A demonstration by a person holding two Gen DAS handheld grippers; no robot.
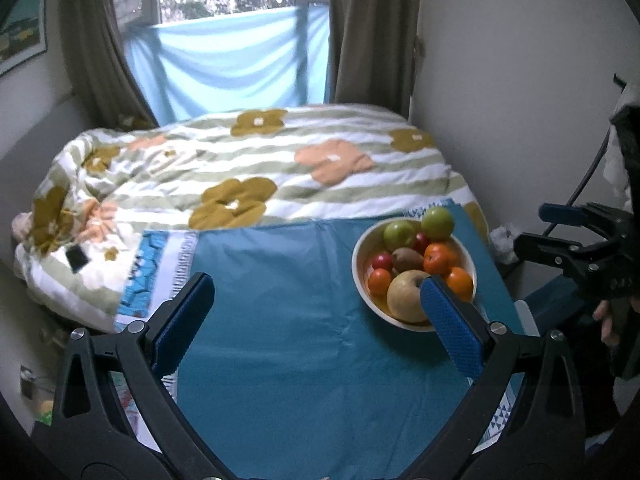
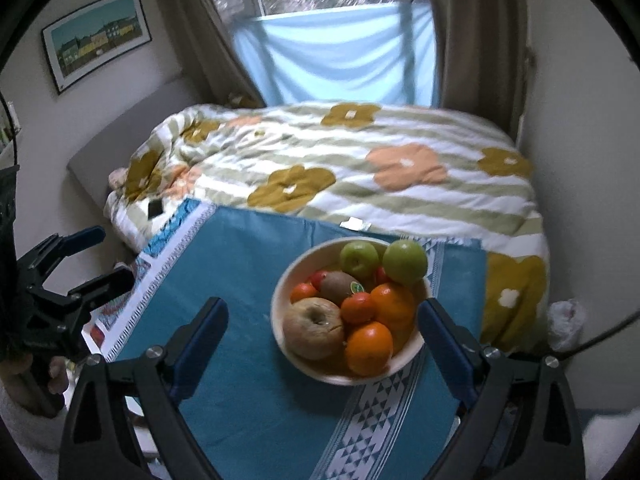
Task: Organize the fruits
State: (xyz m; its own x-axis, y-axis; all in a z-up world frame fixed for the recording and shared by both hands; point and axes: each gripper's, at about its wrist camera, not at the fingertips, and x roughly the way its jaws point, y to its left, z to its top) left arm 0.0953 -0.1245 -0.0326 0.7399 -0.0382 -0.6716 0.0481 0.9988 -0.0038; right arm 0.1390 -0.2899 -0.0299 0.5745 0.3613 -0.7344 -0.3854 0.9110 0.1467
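Bowl (image 2: 412, 350) of fruit between right gripper (image 2: 322, 314) tips, untouched | both grippers wide, empty | left gripper (image 1: 316, 294)

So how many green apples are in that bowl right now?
2, both at the far rim of the cream round bowl: one round green apple on the left, the other right beside it. More may be hidden underneath.

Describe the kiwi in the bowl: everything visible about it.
The kiwi is brown, fuzzy-looking and oval, lying on its side near the middle of the cream bowl. A small green sticker sits at its right end. It rests on top of the pile, against the pale apple, a small orange and red fruit behind. Neither gripper touches it.
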